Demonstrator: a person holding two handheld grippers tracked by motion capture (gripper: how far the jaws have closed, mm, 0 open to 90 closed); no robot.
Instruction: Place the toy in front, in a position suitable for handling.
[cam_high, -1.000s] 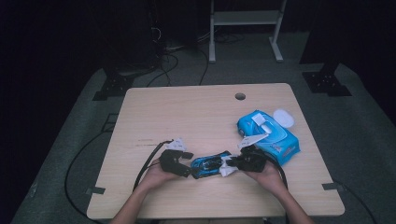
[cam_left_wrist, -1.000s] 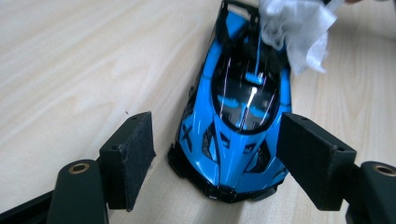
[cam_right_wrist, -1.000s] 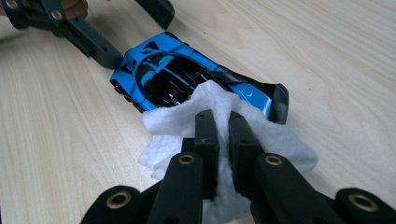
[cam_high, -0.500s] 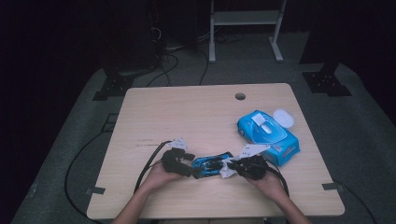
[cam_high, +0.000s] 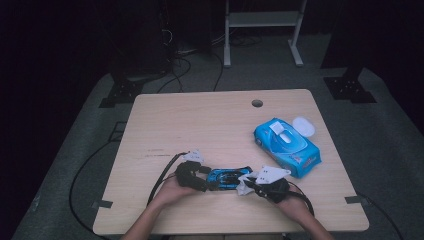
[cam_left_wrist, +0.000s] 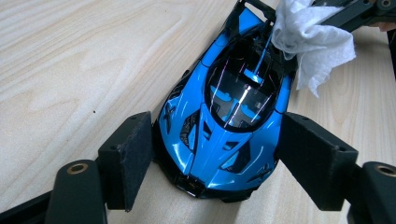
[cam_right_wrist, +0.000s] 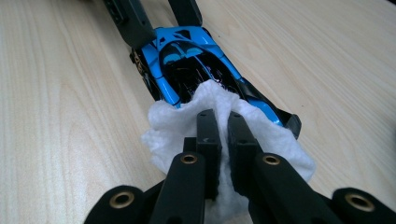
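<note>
Wiping step: left gripper (cam_left_wrist: 215, 154) jaws clamp blue toy car (cam_left_wrist: 229, 116) mid-frame; right gripper (cam_right_wrist: 223, 122) pinches wet wipe (cam_right_wrist: 182, 126) shut. Next, prob. sweep wipe along roof.

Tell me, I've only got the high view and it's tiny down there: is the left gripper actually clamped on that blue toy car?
Observer: In the left gripper view the left gripper stands with one pad on each side of the blue toy car, at its nose end.
Operator: And what's the white thing by the right hand?
Observer: A crumpled white wipe, pinched in the shut right gripper.
Operator: Does the wipe touch the car?
Observer: Yes, it lies against the rear of the car, behind the dark cockpit glass.
Operator: Where did the wipe come from?
Observer: I can't tell; a blue wipes pack lies on the table with its lid flipped open.
</note>
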